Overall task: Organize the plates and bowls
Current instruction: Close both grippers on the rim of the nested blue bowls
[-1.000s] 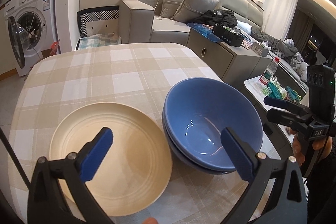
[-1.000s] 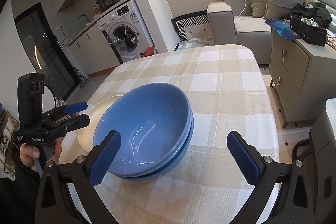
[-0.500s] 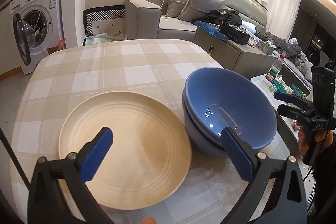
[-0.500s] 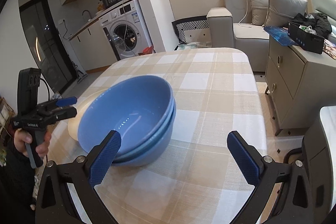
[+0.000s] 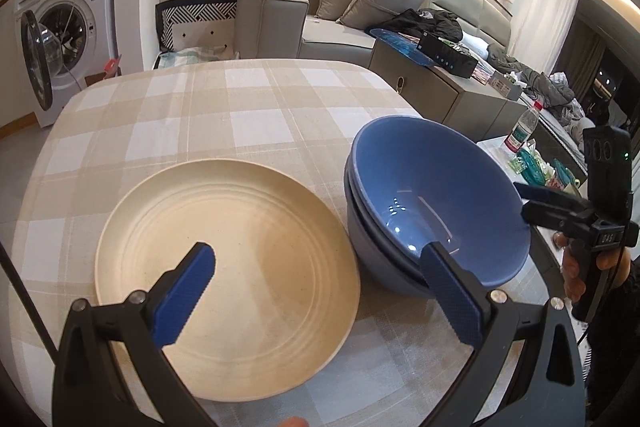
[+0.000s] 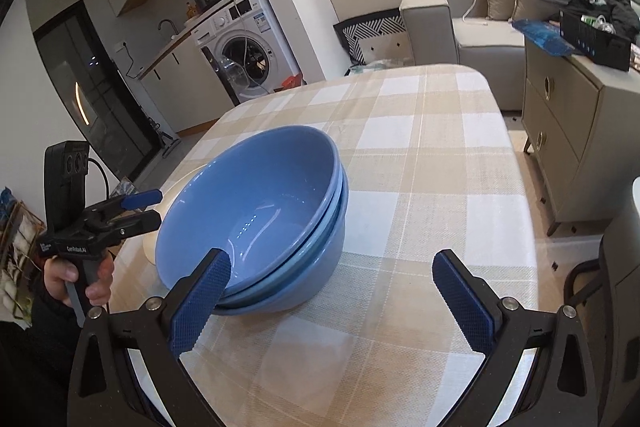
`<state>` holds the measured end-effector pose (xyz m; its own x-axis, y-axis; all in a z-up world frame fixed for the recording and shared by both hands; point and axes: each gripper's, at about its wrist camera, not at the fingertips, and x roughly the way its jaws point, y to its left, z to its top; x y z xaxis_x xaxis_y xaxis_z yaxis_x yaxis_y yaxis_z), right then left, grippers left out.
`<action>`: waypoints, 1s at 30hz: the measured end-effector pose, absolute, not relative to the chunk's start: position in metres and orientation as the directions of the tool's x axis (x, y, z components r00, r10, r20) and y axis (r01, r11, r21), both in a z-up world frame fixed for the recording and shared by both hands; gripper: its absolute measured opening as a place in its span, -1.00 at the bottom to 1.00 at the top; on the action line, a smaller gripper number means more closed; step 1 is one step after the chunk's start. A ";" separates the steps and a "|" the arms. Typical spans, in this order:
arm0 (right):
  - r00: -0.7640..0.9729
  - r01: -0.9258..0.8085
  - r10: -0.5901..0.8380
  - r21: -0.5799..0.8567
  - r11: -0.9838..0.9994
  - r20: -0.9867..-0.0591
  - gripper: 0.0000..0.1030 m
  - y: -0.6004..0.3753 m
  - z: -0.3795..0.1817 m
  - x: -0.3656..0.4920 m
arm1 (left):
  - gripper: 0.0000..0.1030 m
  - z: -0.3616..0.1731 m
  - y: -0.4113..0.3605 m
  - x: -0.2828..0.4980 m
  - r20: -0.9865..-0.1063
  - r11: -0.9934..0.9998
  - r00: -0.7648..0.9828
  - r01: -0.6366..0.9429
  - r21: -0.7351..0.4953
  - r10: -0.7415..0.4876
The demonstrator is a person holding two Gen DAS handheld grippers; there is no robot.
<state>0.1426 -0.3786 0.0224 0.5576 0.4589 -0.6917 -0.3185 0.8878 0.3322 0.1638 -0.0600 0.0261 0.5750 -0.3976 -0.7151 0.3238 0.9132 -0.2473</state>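
A cream plate lies on the checked table. Beside it on the right stands a stack of blue bowls, nested. In the right wrist view the bowls hide most of the plate. My left gripper is open and empty, low over the plate's near edge. My right gripper is open and empty, just in front of the bowls. The right gripper also shows in the left wrist view, off the table's right side. The left gripper shows in the right wrist view, left of the bowls.
A grey cabinet stands right of the table, with a sofa behind. A washing machine with its door open stands at the far left. A water bottle sits on a low side table at the right.
Both grippers have drawn back and lowered, so the bowls and plate sit further ahead in view. Both stay open and empty. The dishes have not moved on the table.
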 end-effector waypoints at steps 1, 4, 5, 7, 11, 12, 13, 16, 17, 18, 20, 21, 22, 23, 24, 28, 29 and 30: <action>0.544 -0.307 0.460 0.344 0.887 -0.702 0.99 -0.378 0.021 0.145 | 1.00 0.026 -0.060 0.166 -0.718 0.913 0.569 0.316 -0.257 -0.399; 0.503 -0.262 0.464 0.383 0.886 -0.729 0.99 -0.375 0.015 0.154 | 1.00 0.024 -0.060 0.172 -0.735 0.912 0.542 0.289 -0.292 -0.408; 0.493 -0.254 0.469 0.394 0.883 -0.733 0.99 -0.374 0.013 0.156 | 1.00 0.022 -0.062 0.175 -0.741 0.909 0.529 0.288 -0.300 -0.412; 0.481 -0.240 0.465 0.399 0.885 -0.743 0.99 -0.372 0.012 0.158 | 1.00 0.020 -0.065 0.178 -0.754 0.907 0.509 0.288 -0.307 -0.416; 0.443 -0.196 0.462 0.420 0.886 -0.768 0.99 -0.368 0.007 0.165 | 0.98 0.014 -0.069 0.185 -0.777 0.904 0.463 0.263 -0.338 -0.425; 0.439 -0.188 0.465 0.427 0.884 -0.769 0.98 -0.369 0.006 0.165 | 0.98 0.012 -0.069 0.187 -0.783 0.904 0.454 0.255 -0.344 -0.426; 0.434 -0.177 0.466 0.434 0.883 -0.771 0.98 -0.369 0.005 0.166 | 0.96 0.010 -0.070 0.190 -0.790 0.905 0.443 0.241 -0.351 -0.424; 0.417 -0.151 0.468 0.449 0.881 -0.779 0.90 -0.368 0.002 0.168 | 0.88 0.007 -0.072 0.194 -0.804 0.908 0.421 0.217 -0.359 -0.419; 0.412 -0.144 0.467 0.451 0.881 -0.782 0.85 -0.368 0.001 0.170 | 0.88 0.007 -0.074 0.196 -0.810 0.909 0.415 0.212 -0.358 -0.415; 0.408 -0.135 0.465 0.452 0.882 -0.786 0.82 -0.368 0.000 0.171 | 0.87 0.006 -0.076 0.197 -0.814 0.912 0.412 0.208 -0.355 -0.411; 0.398 -0.115 0.468 0.463 0.879 -0.789 0.74 -0.368 -0.003 0.173 | 0.86 0.005 -0.077 0.198 -0.819 0.915 0.409 0.198 -0.351 -0.402; 0.395 -0.110 0.473 0.471 0.875 -0.787 0.73 -0.369 -0.004 0.174 | 0.86 0.004 -0.078 0.199 -0.823 0.917 0.405 0.193 -0.350 -0.399; 0.392 -0.104 0.477 0.477 0.873 -0.787 0.69 -0.369 -0.004 0.174 | 0.84 0.004 -0.078 0.200 -0.823 0.916 0.402 0.190 -0.354 -0.401; 0.391 -0.100 0.477 0.479 0.872 -0.787 0.67 -0.369 -0.004 0.175 | 0.82 0.003 -0.079 0.201 -0.822 0.914 0.401 0.191 -0.357 -0.404; 0.391 -0.097 0.473 0.475 0.874 -0.790 0.67 -0.368 -0.004 0.176 | 0.80 0.003 -0.079 0.201 -0.822 0.914 0.399 0.193 -0.358 -0.406; 0.382 -0.097 0.472 0.473 0.876 -0.795 0.56 -0.365 -0.004 0.177 | 0.55 0.003 -0.085 0.203 -0.826 0.913 0.392 0.209 -0.350 -0.406; 0.381 -0.097 0.472 0.473 0.876 -0.795 0.53 -0.364 -0.003 0.177 | 0.52 0.003 -0.086 0.203 -0.825 0.910 0.387 0.211 -0.356 -0.413; 0.378 -0.097 0.472 0.473 0.876 -0.796 0.50 -0.364 -0.004 0.178 | 0.44 0.003 -0.088 0.203 -0.825 0.910 0.386 0.212 -0.357 -0.414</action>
<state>0.1779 -0.3636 -0.0036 0.3783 0.4723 -0.7961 -0.0974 0.8756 0.4732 0.2034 -0.0877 0.0029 0.3859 -0.4136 -0.8246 0.2116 0.9097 -0.3573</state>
